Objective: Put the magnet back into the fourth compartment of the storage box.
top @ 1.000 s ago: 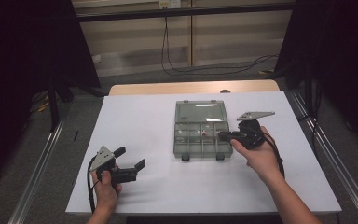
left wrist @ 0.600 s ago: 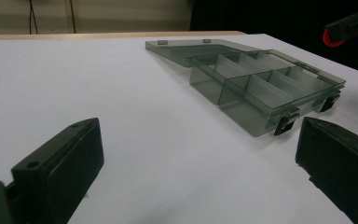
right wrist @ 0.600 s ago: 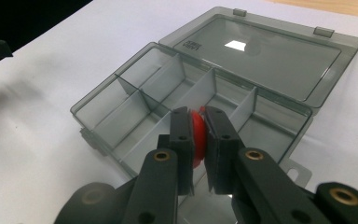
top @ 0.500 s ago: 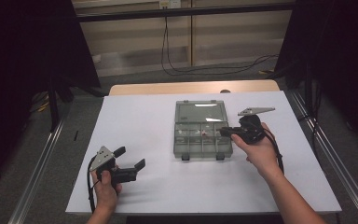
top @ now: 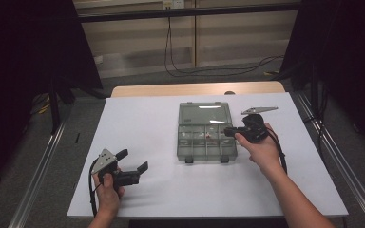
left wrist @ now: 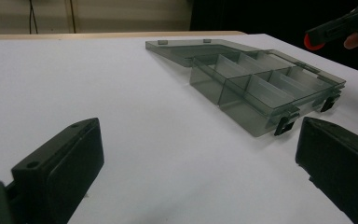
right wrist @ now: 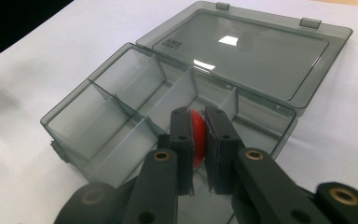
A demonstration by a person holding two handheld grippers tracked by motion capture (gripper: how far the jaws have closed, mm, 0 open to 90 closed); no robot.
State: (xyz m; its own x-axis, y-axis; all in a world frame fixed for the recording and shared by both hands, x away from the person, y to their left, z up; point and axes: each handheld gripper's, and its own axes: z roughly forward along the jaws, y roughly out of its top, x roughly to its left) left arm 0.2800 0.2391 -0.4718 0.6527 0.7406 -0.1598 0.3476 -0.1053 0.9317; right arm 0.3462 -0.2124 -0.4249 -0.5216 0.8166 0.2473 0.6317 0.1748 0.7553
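Note:
A smoky-grey compartment box (top: 204, 155) lies open in the middle of the white table, its lid (right wrist: 242, 51) folded flat behind it. My right gripper (right wrist: 197, 116) is shut on a small red disc (right wrist: 196, 135), which it holds just above the box's right-hand compartments (right wrist: 168, 93). From the high view this gripper (top: 228, 132) reaches in over the box's right edge. My left gripper (top: 133, 160) rests low at the front left of the table, with its jaws open and nothing between them. The left gripper view (left wrist: 200, 158) looks across bare table to the box (left wrist: 261, 93) and the red disc (left wrist: 311, 43).
The white sheet (top: 147, 123) covers the table; a strip of bare wood (top: 171, 89) shows at its far edge. Metal rails (top: 38, 175) run along the floor on both sides, and cables (top: 209, 69) lie on the floor beyond.
My right gripper has shifted a little farther up the table along the box's right side, still shut on the red disc. The left gripper has not moved.

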